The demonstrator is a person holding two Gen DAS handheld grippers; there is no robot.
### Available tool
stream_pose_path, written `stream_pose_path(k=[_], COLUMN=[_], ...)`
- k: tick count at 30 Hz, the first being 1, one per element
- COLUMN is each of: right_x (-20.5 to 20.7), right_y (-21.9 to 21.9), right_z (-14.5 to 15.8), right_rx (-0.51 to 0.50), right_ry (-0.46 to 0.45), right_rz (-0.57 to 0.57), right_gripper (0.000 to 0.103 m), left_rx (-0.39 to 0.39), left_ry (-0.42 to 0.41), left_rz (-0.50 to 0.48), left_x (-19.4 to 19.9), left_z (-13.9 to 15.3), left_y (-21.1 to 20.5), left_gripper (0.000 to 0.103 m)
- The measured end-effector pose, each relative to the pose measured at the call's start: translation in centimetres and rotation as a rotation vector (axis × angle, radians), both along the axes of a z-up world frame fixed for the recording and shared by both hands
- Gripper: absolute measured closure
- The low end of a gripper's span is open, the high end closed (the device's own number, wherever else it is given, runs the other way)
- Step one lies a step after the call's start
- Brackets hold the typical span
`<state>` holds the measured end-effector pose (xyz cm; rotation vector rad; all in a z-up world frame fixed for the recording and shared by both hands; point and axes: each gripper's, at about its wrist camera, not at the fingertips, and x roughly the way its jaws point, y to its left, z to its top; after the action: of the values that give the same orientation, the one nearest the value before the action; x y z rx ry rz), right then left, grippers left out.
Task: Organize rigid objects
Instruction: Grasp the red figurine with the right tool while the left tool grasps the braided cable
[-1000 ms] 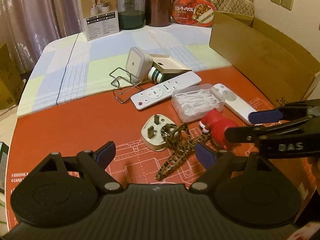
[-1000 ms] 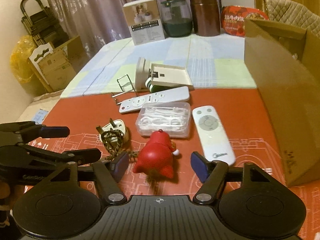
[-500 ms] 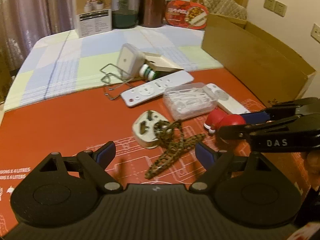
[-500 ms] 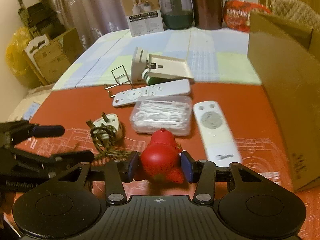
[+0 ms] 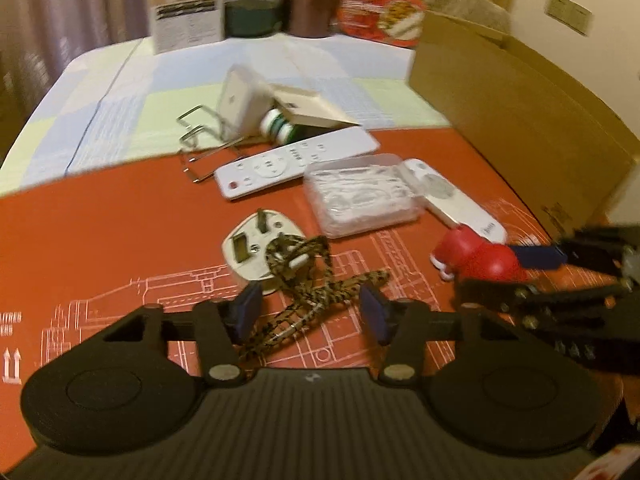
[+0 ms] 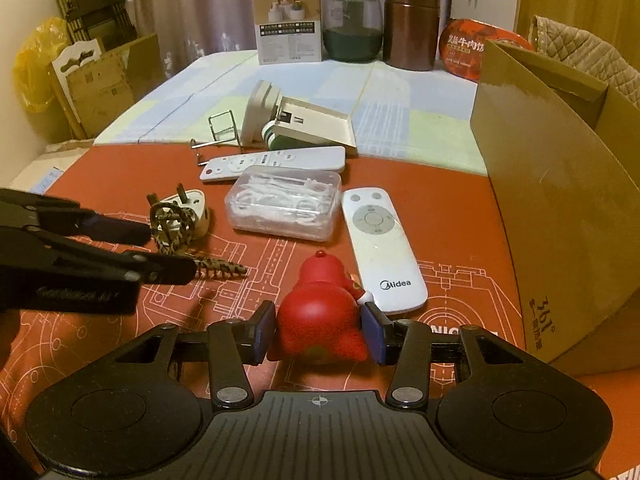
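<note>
My right gripper [image 6: 318, 332] is shut on a red toy figure [image 6: 320, 304], which also shows in the left wrist view [image 5: 480, 258] just above the red mat. My left gripper [image 5: 310, 312] is open over a leopard-print cable [image 5: 316, 280] tied to a white plug [image 5: 250, 248]. It appears at the left of the right wrist view [image 6: 168, 252]. A clear plastic box of white picks [image 6: 284, 202], a short white Midea remote [image 6: 380, 248] and a long white remote [image 6: 276, 162] lie on the mat.
A large open cardboard box [image 6: 560, 184] stands at the right. A wire stand [image 6: 218, 132], a white device [image 6: 260, 114] and a beige box [image 6: 316, 128] lie further back. A carton [image 6: 288, 20], a glass jar [image 6: 352, 24] and a brown canister [image 6: 410, 22] stand at the far edge.
My right gripper closed on the red toy and lifted it slightly toward the right. My left gripper moved forward over the cable and its jaws narrowed somewhat.
</note>
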<state>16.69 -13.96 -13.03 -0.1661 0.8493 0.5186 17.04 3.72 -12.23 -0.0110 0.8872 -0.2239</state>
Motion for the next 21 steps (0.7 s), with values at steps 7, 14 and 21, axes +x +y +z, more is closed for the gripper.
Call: stream_pose_path(k=[7, 14, 21], right_x=[0.2, 0.3, 0.1], right_y=[0.3, 0.2, -0.1], right_z=[-0.1, -0.3, -0.5], right_rx=[-0.008, -0.003, 0.003], right_ry=[0.002, 0.011, 0.029], right_rz=[0.007, 0.010, 0.015], right_gripper=[0.059, 0.058, 0.058], left_rx=[-0.045, -0.089, -0.085], left_ry=[-0.010, -0.005, 0.014], left_rz=[0.111, 0.199, 0.186], left_x=[0.6, 1.2, 0.9], left_z=[0.0, -0.2, 0.2], left_y=[-0.5, -0.3, 0.5], left_gripper=[0.063, 0.063, 0.083])
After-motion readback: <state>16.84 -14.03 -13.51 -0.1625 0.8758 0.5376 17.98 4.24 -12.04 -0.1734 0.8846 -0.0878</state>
